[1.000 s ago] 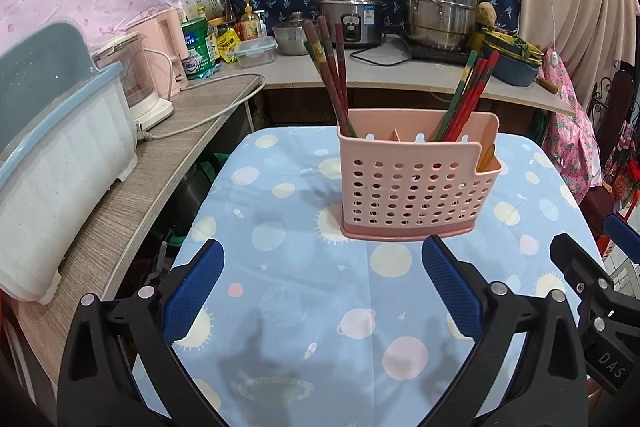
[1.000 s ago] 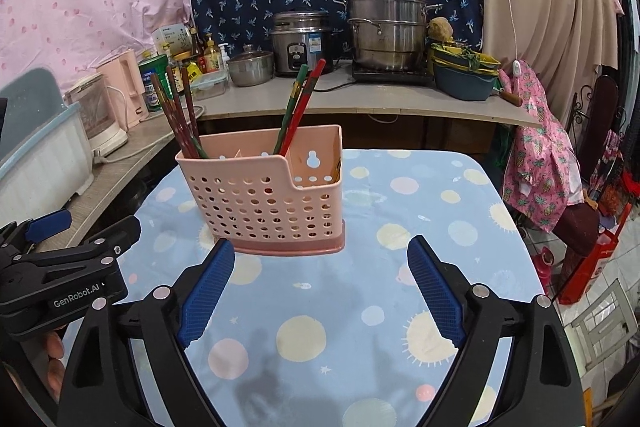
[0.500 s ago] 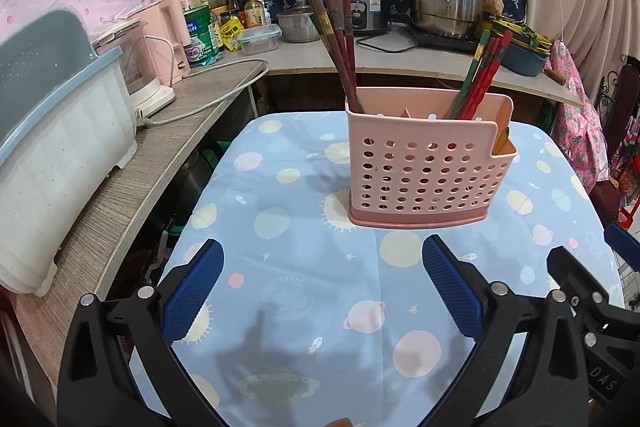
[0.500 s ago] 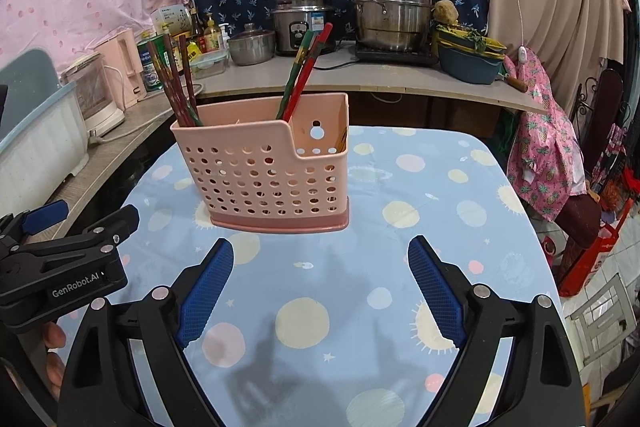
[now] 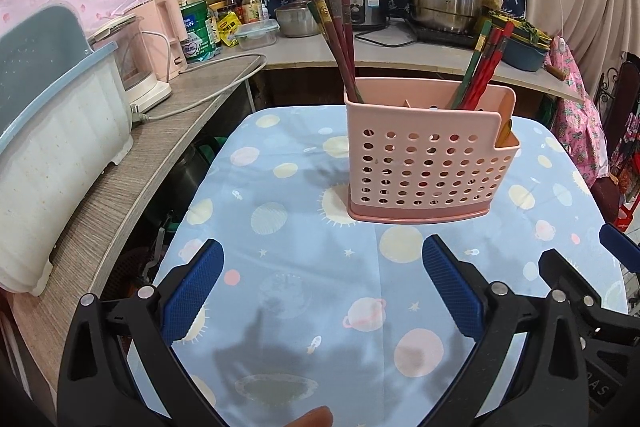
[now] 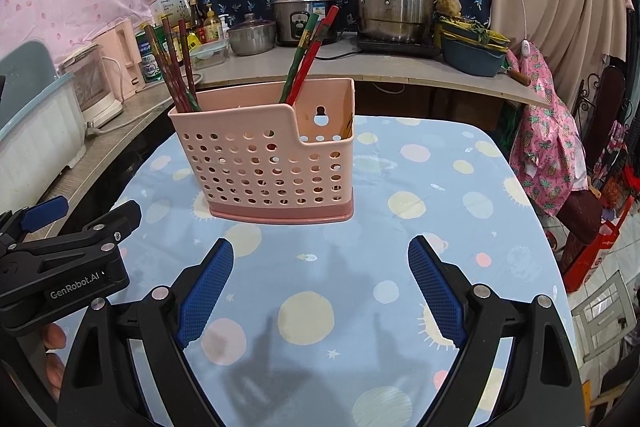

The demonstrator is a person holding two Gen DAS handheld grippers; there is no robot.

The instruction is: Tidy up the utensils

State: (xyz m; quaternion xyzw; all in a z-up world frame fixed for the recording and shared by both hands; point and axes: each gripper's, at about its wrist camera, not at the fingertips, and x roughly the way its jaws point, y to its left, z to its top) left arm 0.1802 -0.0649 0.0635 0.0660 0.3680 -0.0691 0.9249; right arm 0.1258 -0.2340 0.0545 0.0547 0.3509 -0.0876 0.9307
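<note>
Left to right: our left gripper (image 5: 322, 285) hangs over the tablecloth (image 5: 280, 307) with jaws spread wide, nothing in them. Ahead sits the pink caddy (image 5: 428, 159), upright on the cloth. Dark chopsticks (image 5: 340, 39) stand in its left section, red and green ones (image 5: 484, 67) lean in a section further right. Our right gripper (image 6: 320, 287) is also wide apart and empty.

No loose utensils in view, so this fits either sorted-and-done or a regroup still pending — can't call it. If we do pull a stick: pinch high on the shaft, lift along its lean, brace the caddy with the other tool — it's light and likely tips.

Low right pocket (image 6: 336, 127) holds something we can't identify. Dividers mostly hidden.
</note>
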